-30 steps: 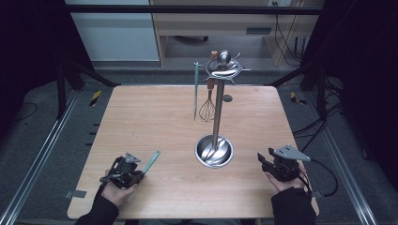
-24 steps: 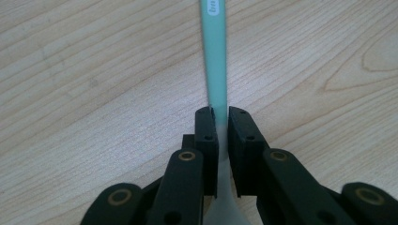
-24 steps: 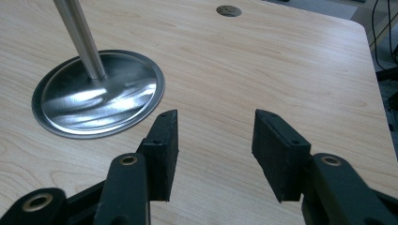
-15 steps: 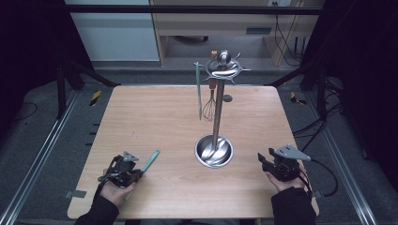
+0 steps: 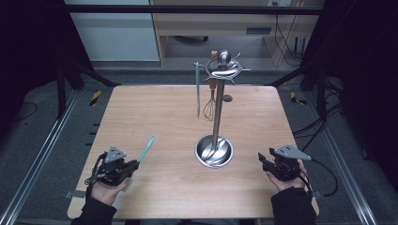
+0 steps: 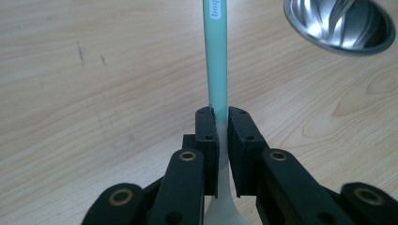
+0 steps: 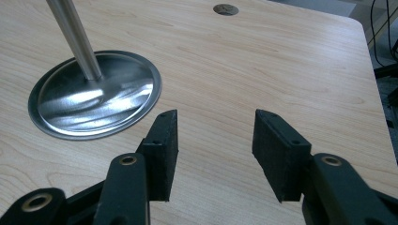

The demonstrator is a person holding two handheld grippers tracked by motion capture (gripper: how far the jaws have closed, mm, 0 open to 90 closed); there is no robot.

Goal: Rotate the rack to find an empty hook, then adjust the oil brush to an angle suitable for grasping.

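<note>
While clamped, teal utensil (image 5: 146,149) angles toward stand (image 5: 215,151)

In the high view the worktop (image 5: 159,122) is lit evenly from above, while the surroundings at the frame's left and right edges are left in near darkness. Bright glare is seen on the steel base (image 7: 94,96) in the right gripper view. In both gripper views the nearest black parts at the bottom are slightly blurred
</note>
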